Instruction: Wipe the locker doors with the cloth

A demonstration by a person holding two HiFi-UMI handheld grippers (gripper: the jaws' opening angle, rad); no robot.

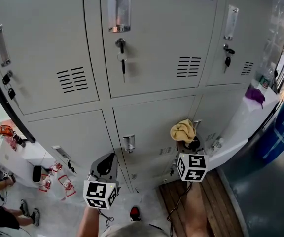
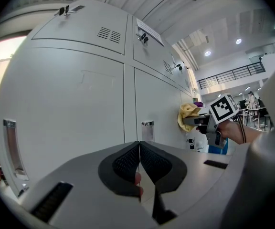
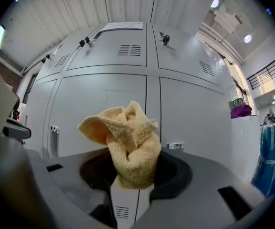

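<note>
Right tongs [image 1: 188, 141], low and right of centre in the head view, grasp the bunched yellow cloth [image 1: 183, 130] and aim it at a lower locker door [image 1: 152, 120]. Left tongs [image 1: 105, 166], lower centre-left, are clenched on nothing, with the forearm [image 1: 88, 221] rising from the bottom edge.

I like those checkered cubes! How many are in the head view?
2. One cube sits on the left gripper, low and left; the other cube on the right gripper, below the yellow cloth. None seems hidden.

The cloth [image 3: 128, 142] is pale yellow, the locker doors [image 1: 161, 33] are light grey, and the marker cubes [image 1: 192, 167] carry black-and-white squares.
</note>
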